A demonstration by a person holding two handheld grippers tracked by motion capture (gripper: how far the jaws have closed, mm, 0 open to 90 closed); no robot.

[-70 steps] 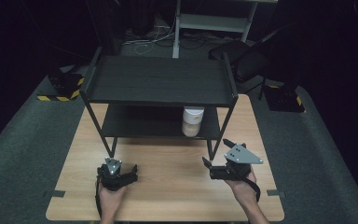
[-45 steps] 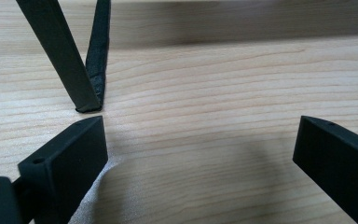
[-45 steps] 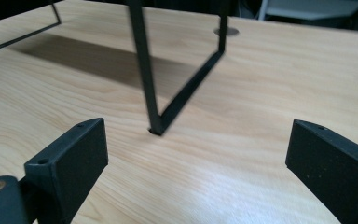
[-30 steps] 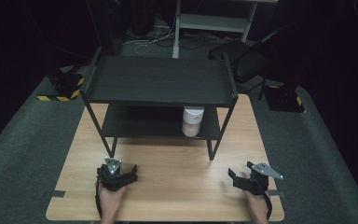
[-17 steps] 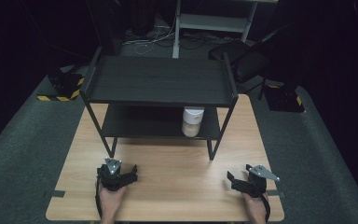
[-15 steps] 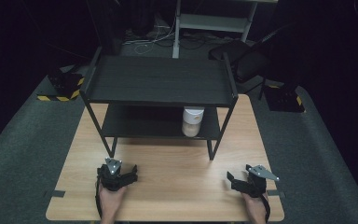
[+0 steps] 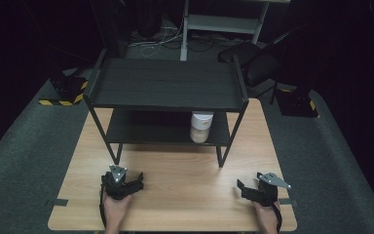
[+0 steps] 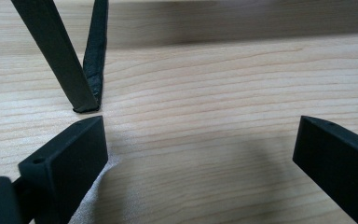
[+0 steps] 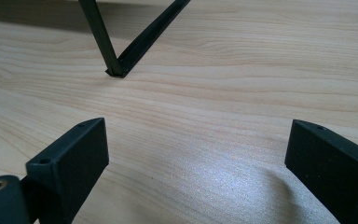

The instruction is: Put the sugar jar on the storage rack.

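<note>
A black two-tier shelf [image 7: 168, 84] stands on the far half of the wooden table [image 7: 180, 185]. On its lower tier sits a small jar [image 7: 201, 127] with a white lid and pale contents. My left gripper [image 7: 135, 181] rests near the table's front left, open, with nothing between its jaws [image 8: 200, 154]. One shelf leg [image 8: 63, 60] stands just beyond its left jaw. My right gripper [image 7: 242, 189] lies at the front right, open and empty [image 9: 196, 154]. Another shelf leg [image 9: 103, 42] meets the table ahead of it.
Grey carpet surrounds the table. Yellow-and-black striped stands [image 7: 65, 90] sit on the floor at the far left and far right. A white frame [image 7: 221, 22] and cables stand behind the shelf. Bare wood stretches between the two grippers.
My right gripper has pulled back from near the shelf's front right leg to the table's front right edge, then settled slightly. The left gripper has stayed put.
</note>
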